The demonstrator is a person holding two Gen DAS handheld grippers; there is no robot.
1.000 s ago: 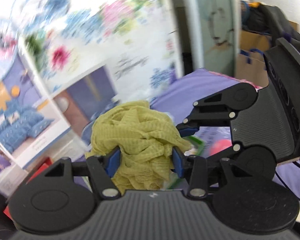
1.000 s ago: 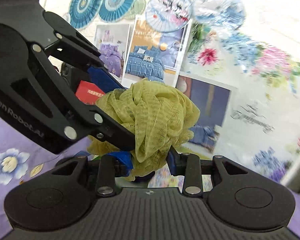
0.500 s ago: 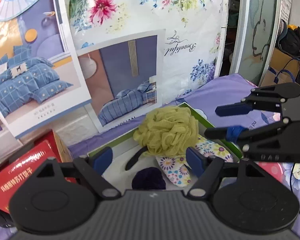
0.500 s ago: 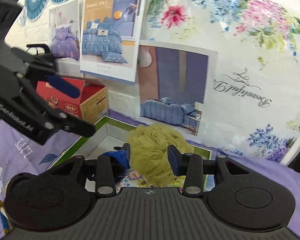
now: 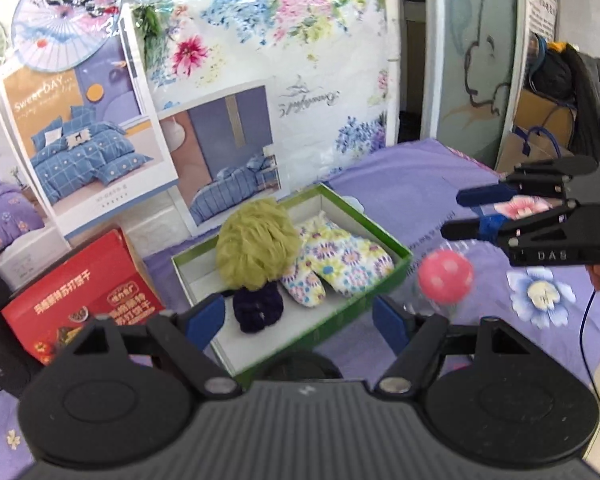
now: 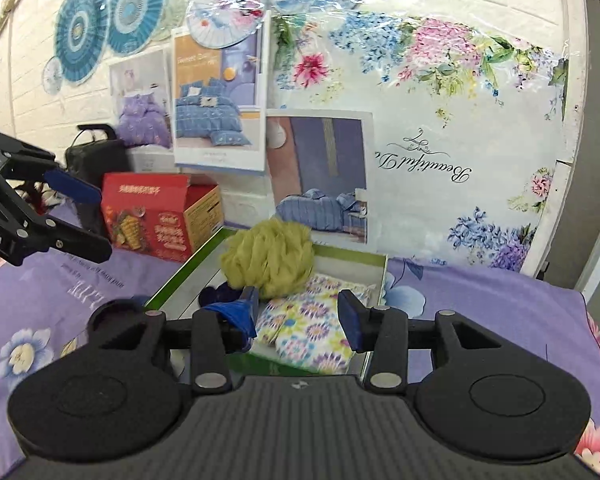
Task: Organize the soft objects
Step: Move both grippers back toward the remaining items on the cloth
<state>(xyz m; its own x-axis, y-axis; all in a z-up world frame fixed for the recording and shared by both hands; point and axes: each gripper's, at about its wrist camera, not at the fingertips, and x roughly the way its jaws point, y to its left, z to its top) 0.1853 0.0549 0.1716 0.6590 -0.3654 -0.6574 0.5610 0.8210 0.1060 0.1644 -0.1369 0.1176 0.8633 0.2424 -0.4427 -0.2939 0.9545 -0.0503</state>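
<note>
Against the poster-covered wall, on the purple floral bedsheet, sits a green-rimmed box with a white inside, and the task's soft things lie in it. At the box's back left a yellow-green mesh bath pouf rests partly on a dark navy scrunchie and touches a floral oven mitt that lies flat on the right side of the box floor. From the right wrist view the pouf sits at the far end, the mitt nearer, the scrunchie at the left wall of the box. Left tool hangs above the near edge of the box with its blue pads spread wide, gripping nothing. Right tool hovers over the mitt, its pads also apart and bare. Just outside the box's right wall lies a pink ball on the sheet. A red snack carton stands to the left of the box, close beside it.
</note>
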